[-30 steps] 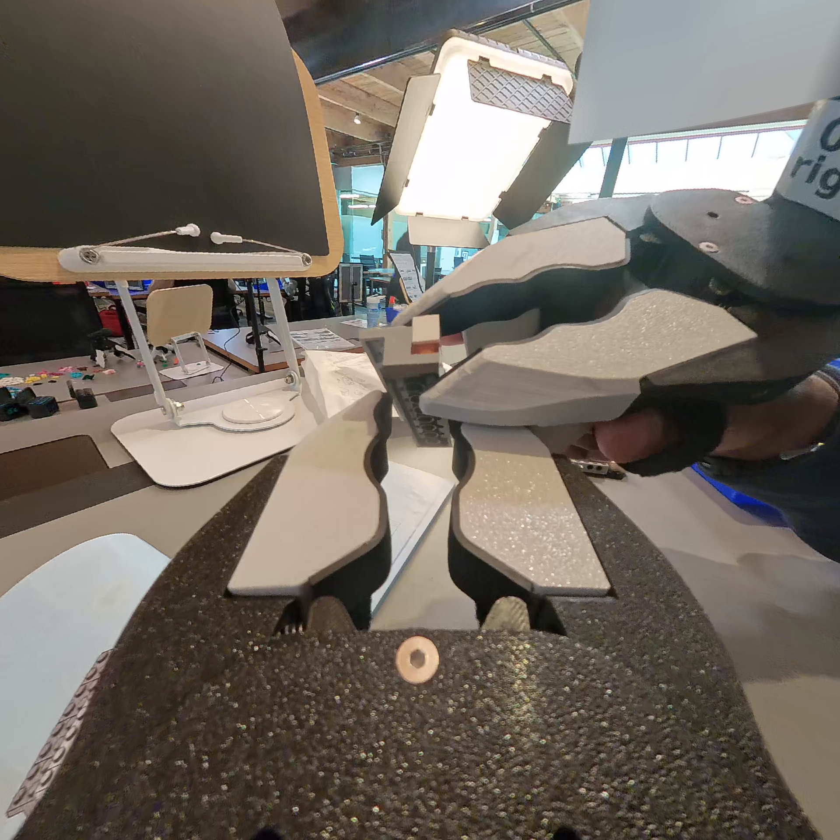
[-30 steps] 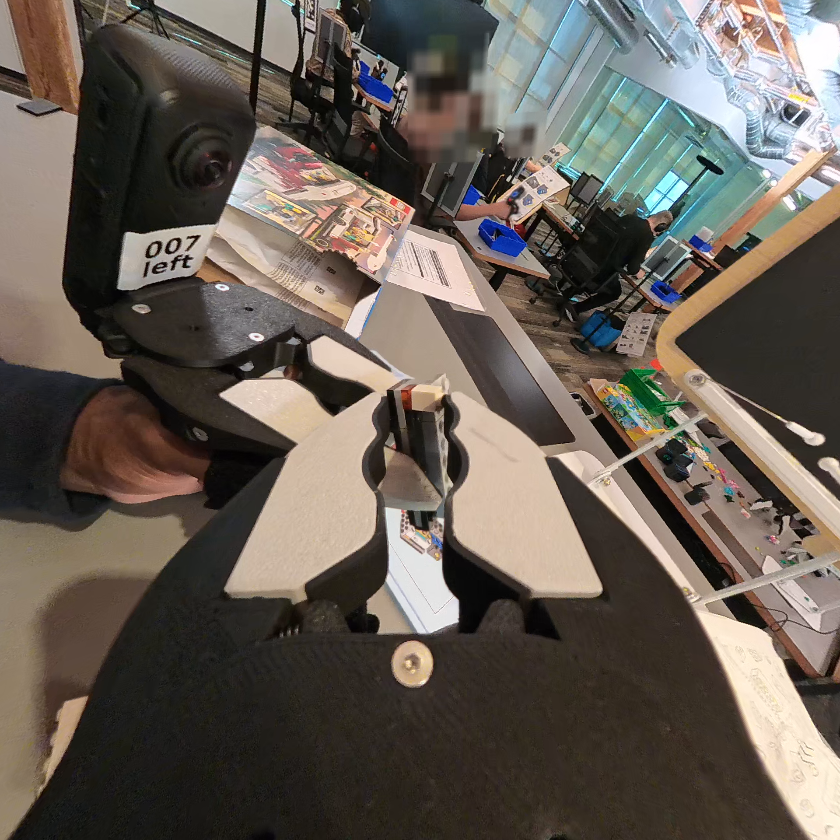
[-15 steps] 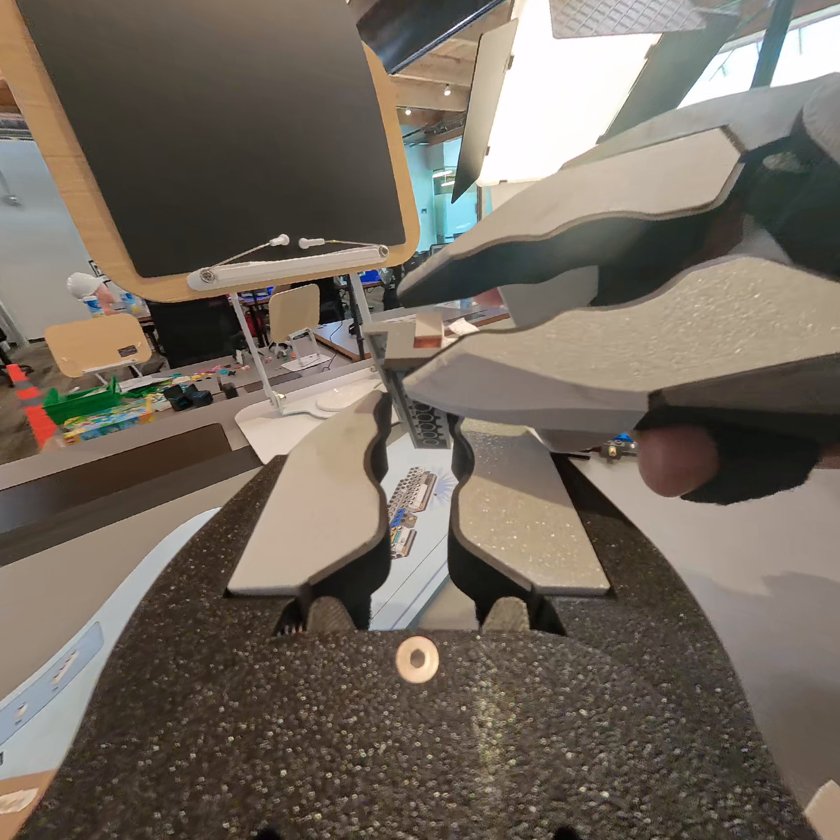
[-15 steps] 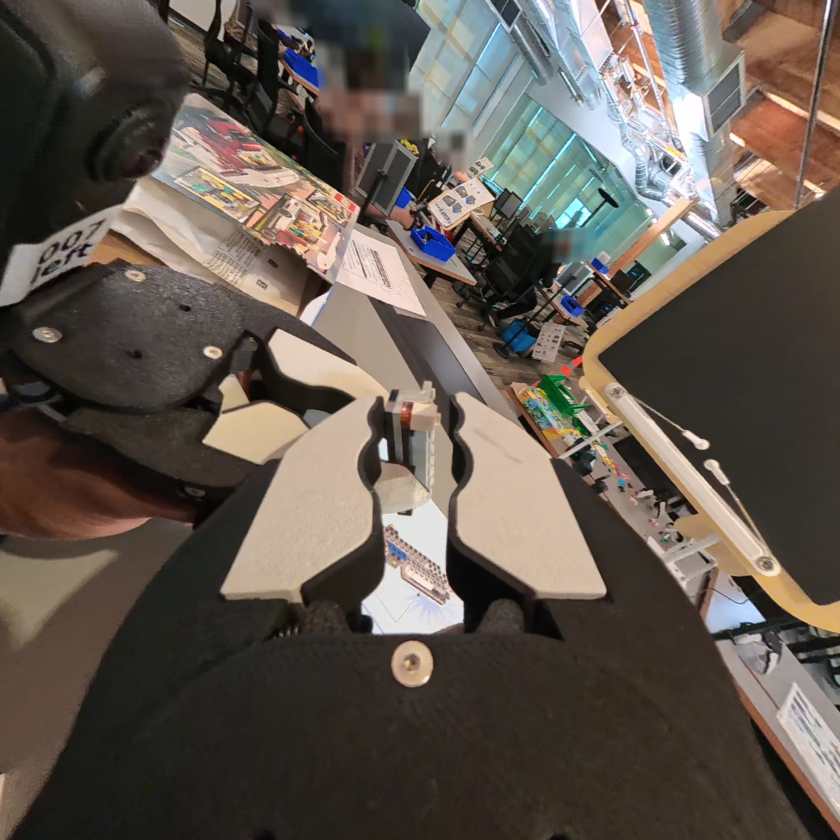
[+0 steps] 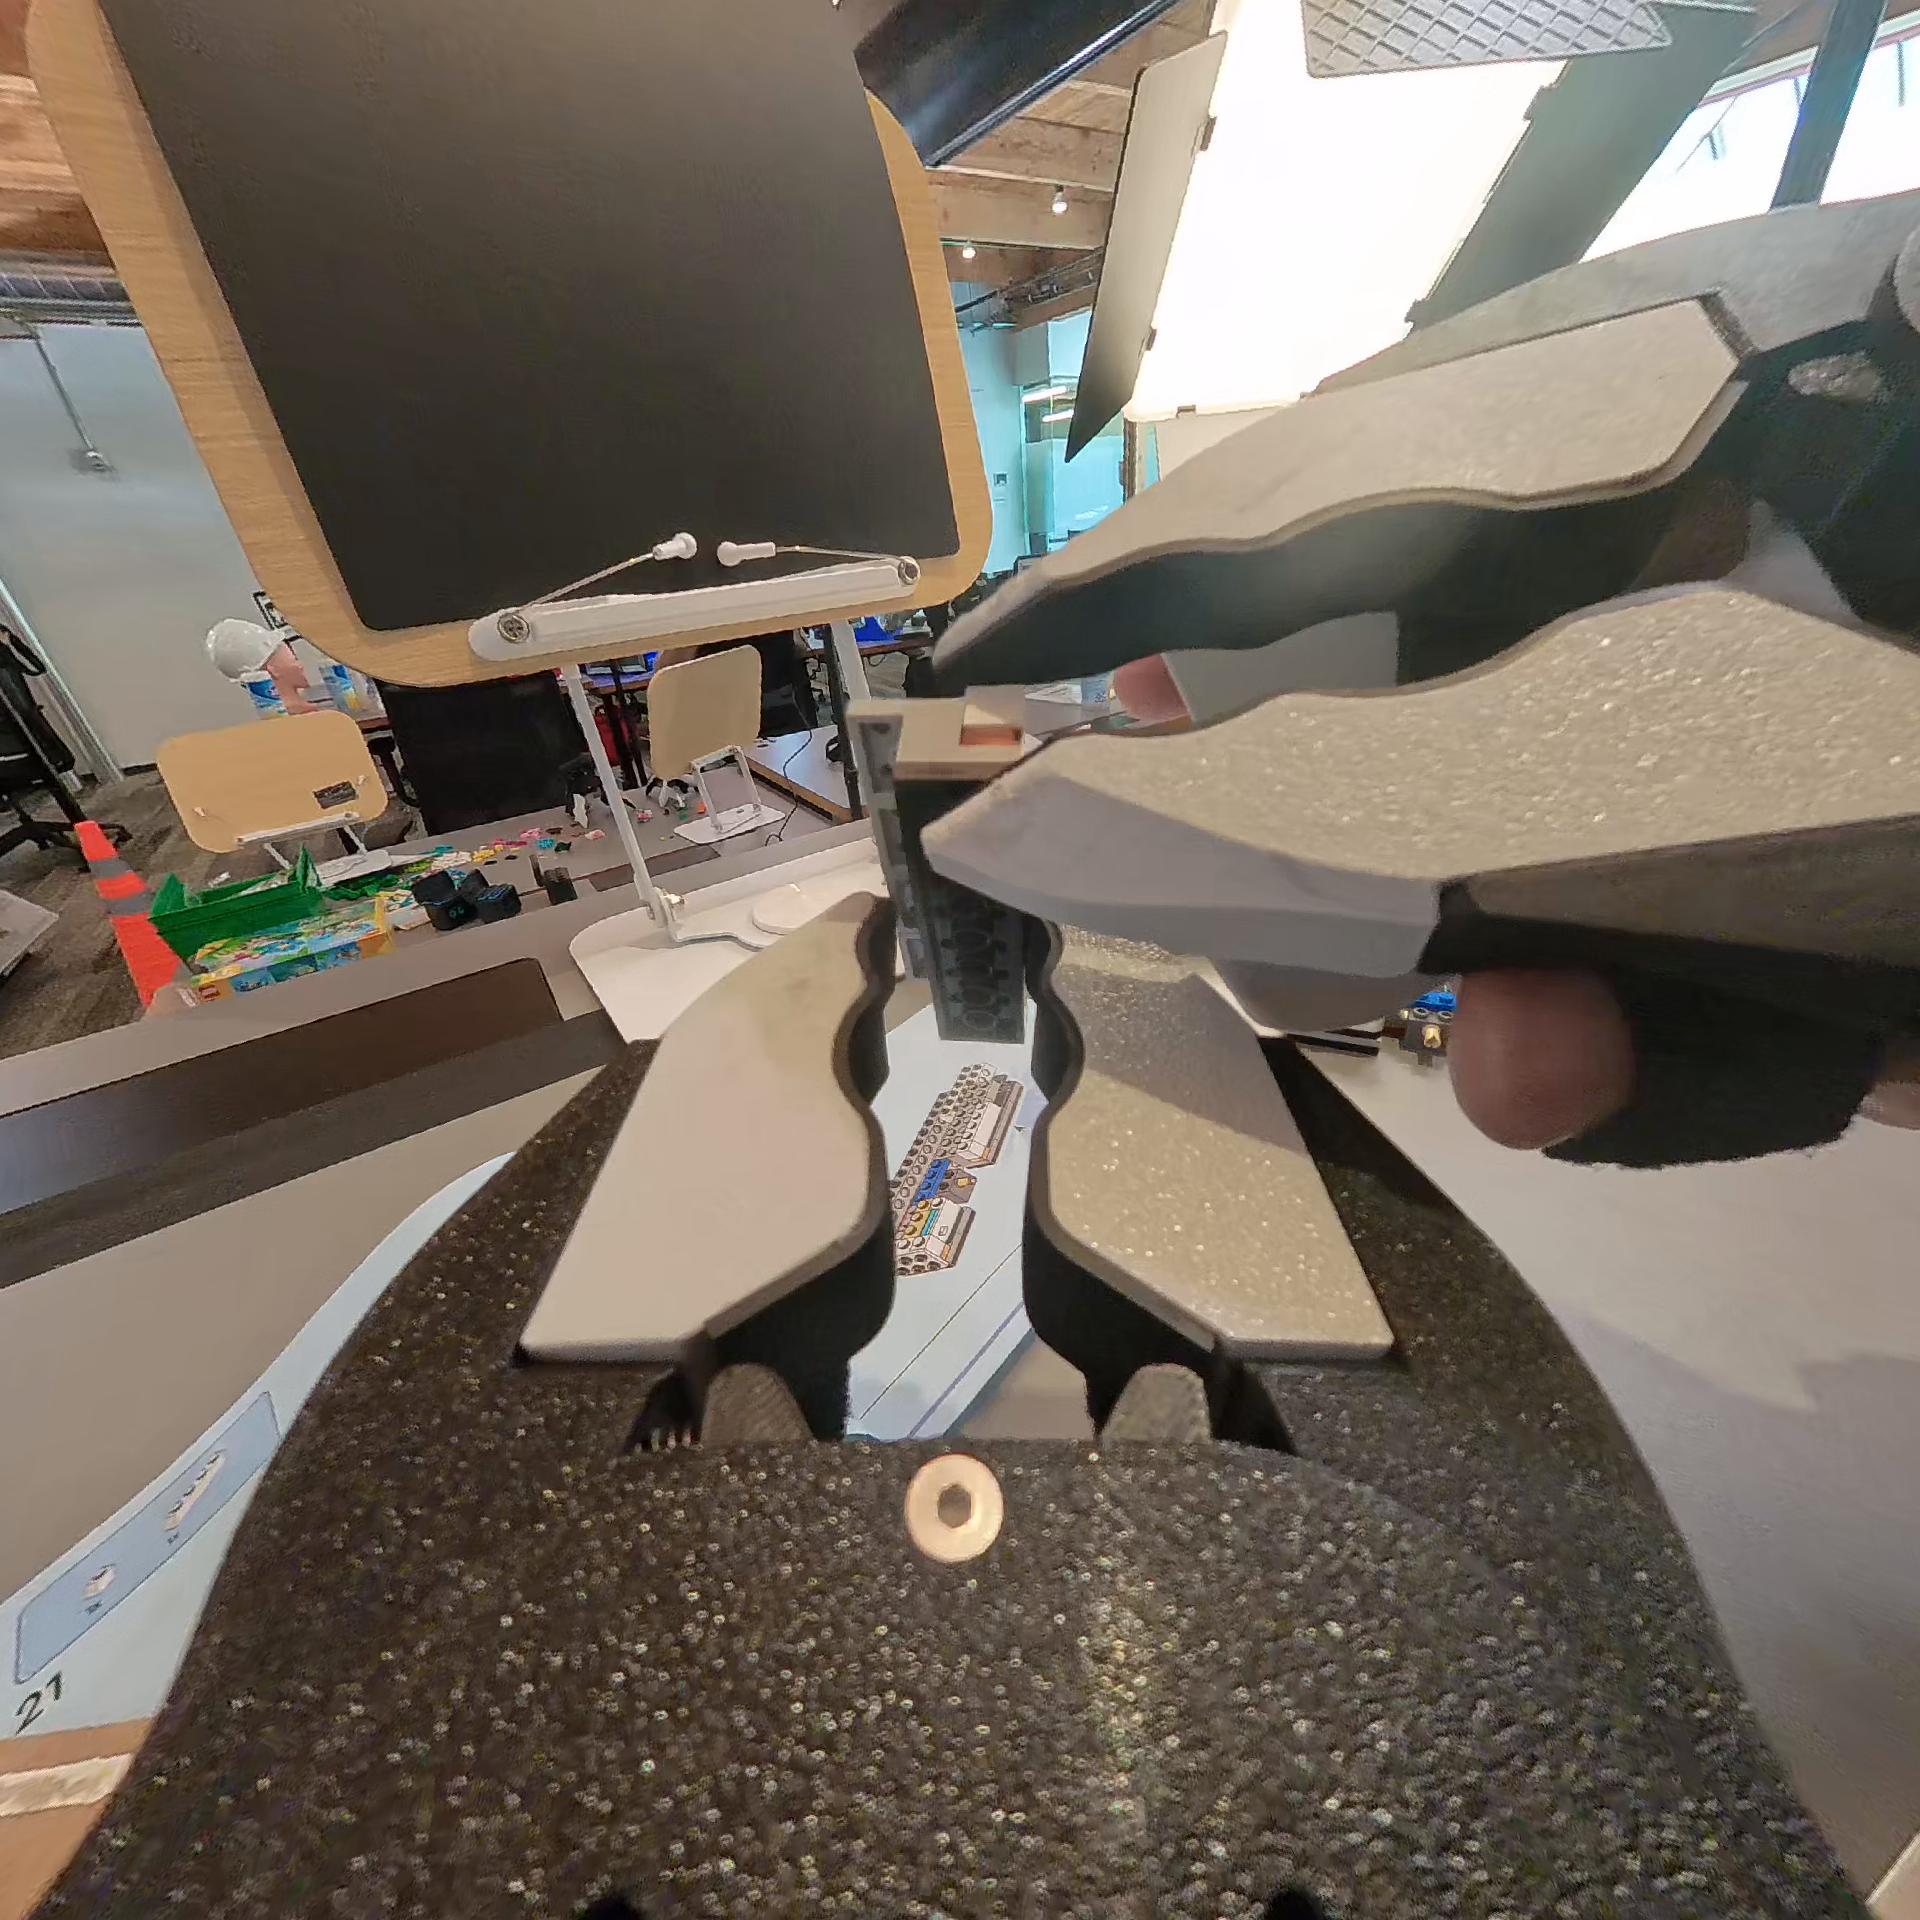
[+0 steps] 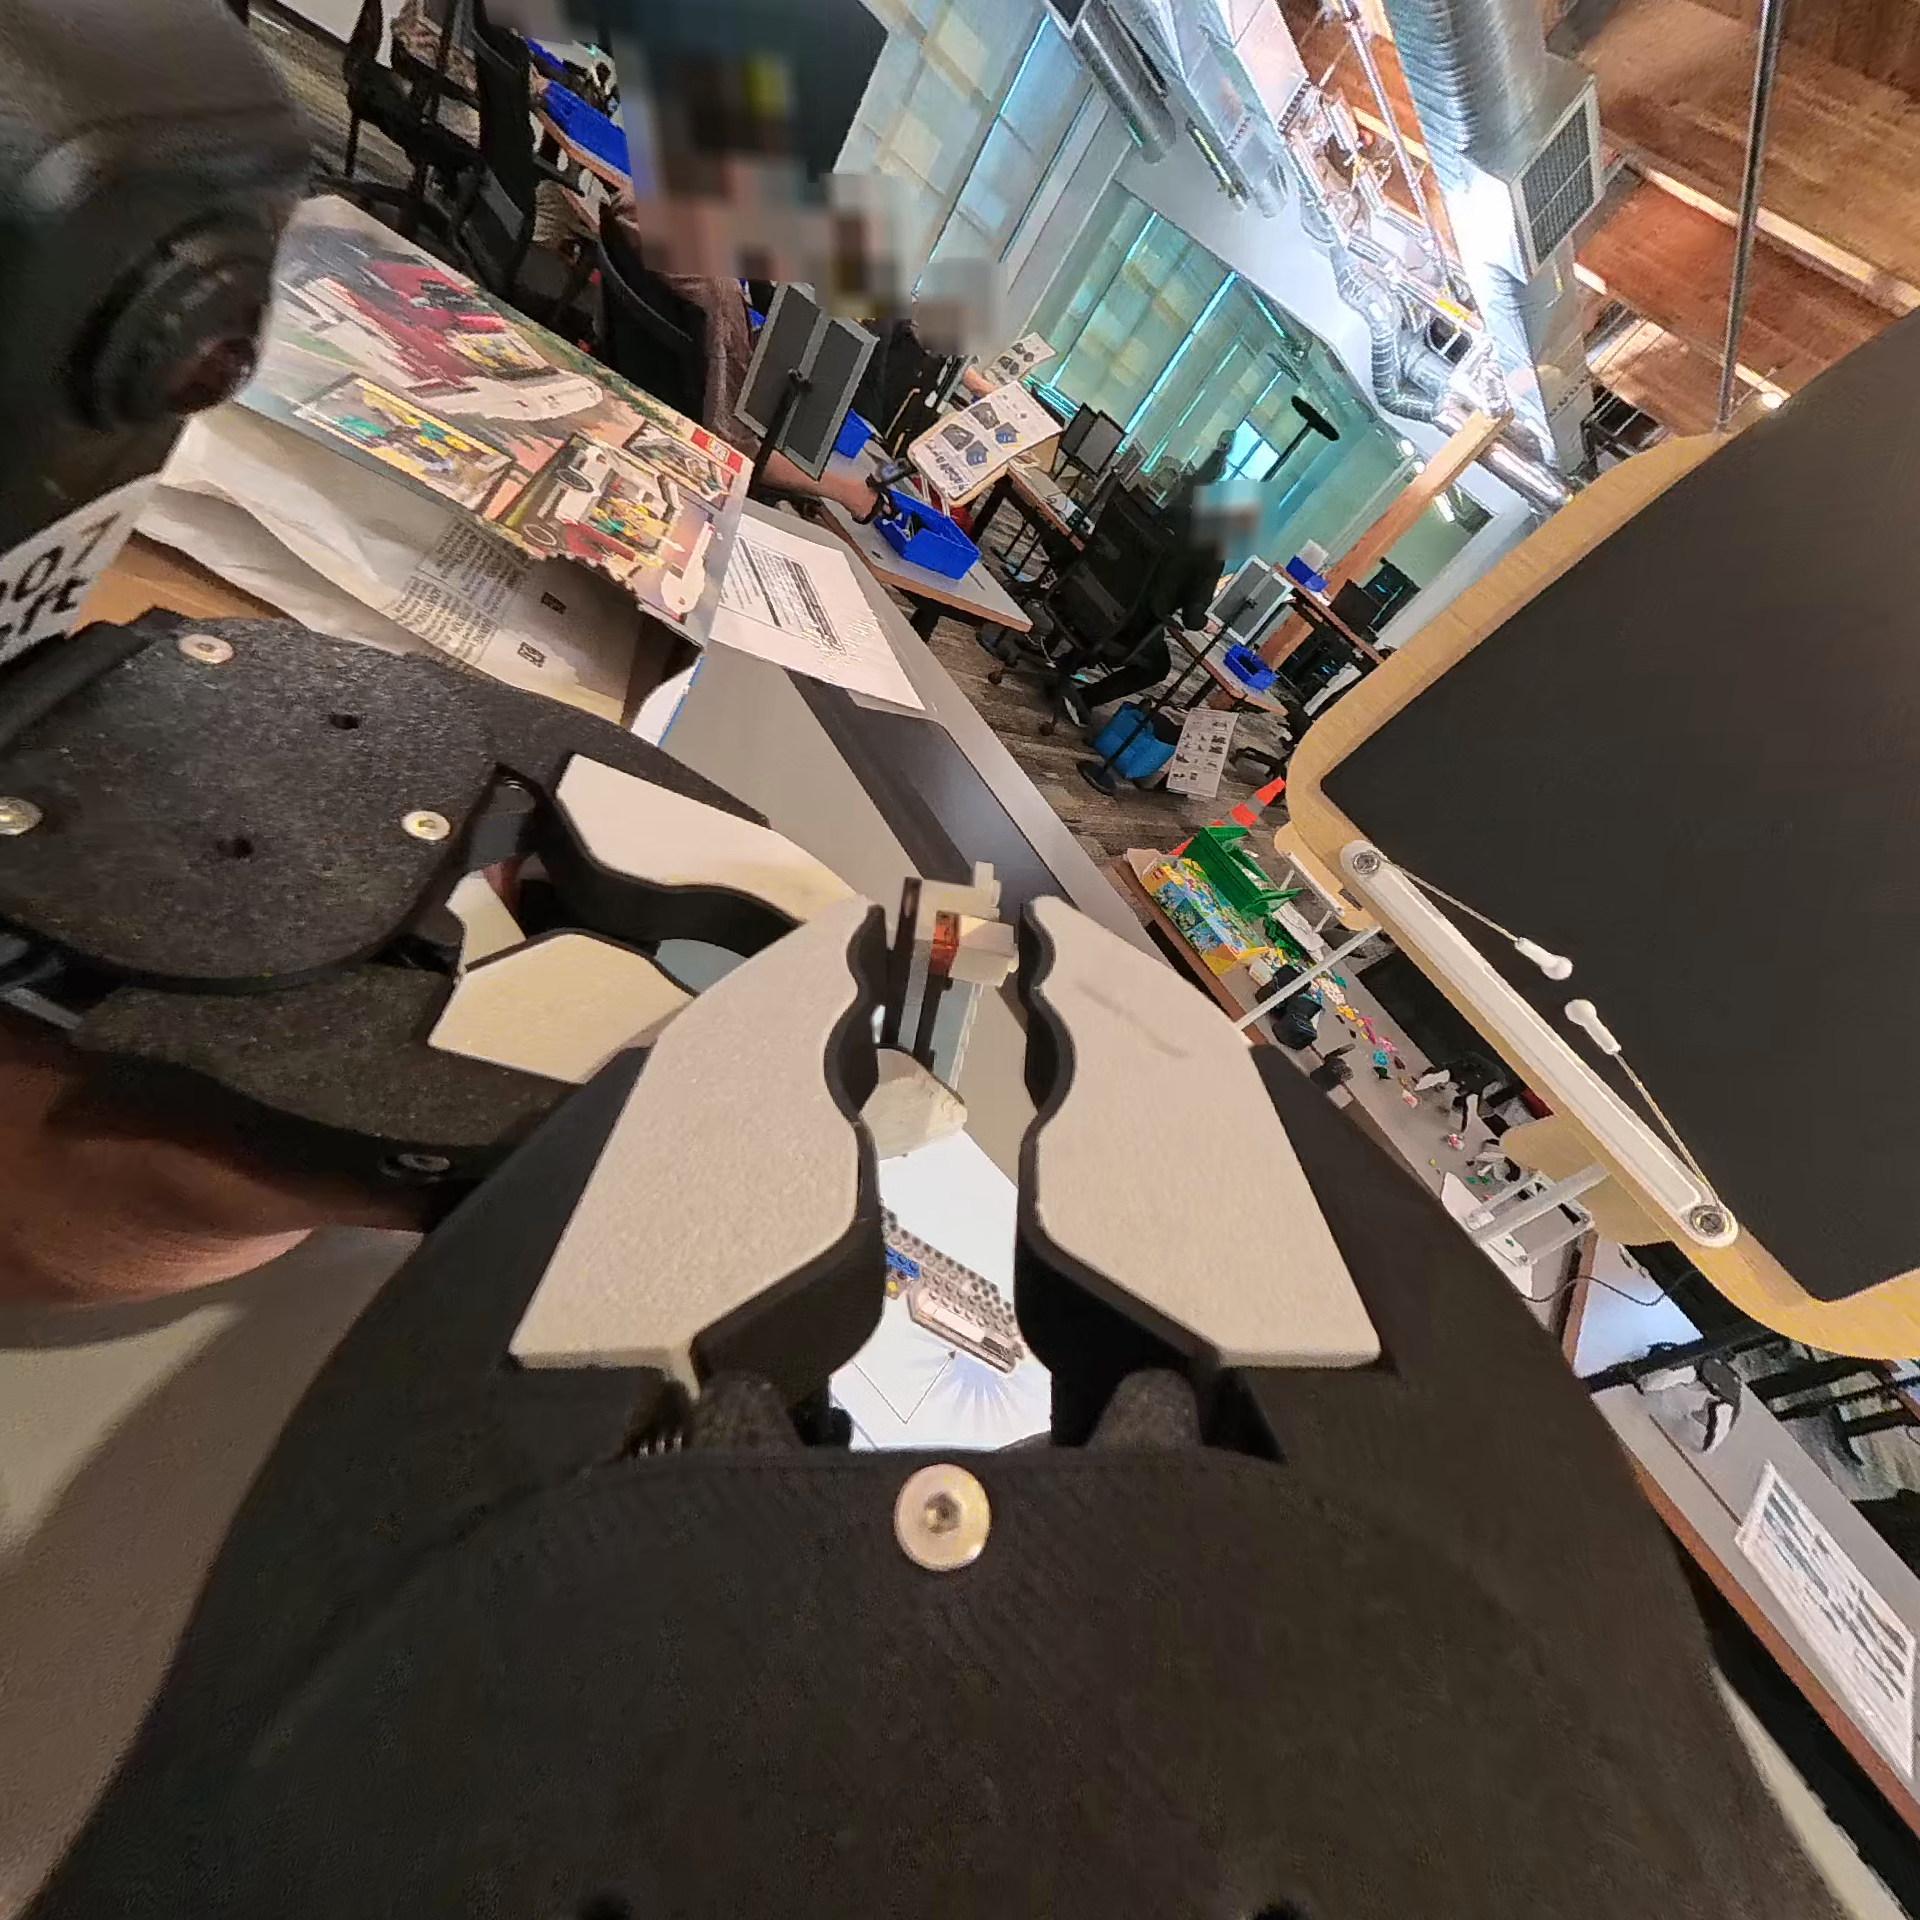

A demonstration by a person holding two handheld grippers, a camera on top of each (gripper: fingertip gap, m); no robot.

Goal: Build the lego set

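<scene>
The left gripper (image 5: 961, 971) pinches the lower end of a small brick assembly (image 5: 961, 935) — a dark grey studded plate standing upright, with a tan piece (image 5: 940, 743) and a little orange-brown block (image 5: 992, 736) fixed at its top. Both of its fingers (image 5: 748, 1122) press against the plate's edges.

The right gripper (image 6: 940, 961) comes in from the side, and its fingers (image 6: 1164, 1122) close around the top of the same assembly (image 6: 951, 956). In the right wrist view the left pad sits against the dark plate and the right pad touches the tan piece; whether they squeeze hard cannot be told. A gloved hand (image 5: 1621, 1060) carries this gripper.

The assembly is held in the air between the two grippers, above an open instruction booklet (image 5: 951, 1174) that lies on the grey table (image 5: 1662, 1351). Behind stands a black board with a wooden rim (image 5: 540, 291) on a white stand (image 5: 665, 935). Farther off — on another table — lie a green bin (image 5: 239, 904), a colourful box (image 5: 301, 951) and scattered small bricks (image 5: 520, 842). A large bright light panel (image 5: 1351, 208) hangs above.
</scene>
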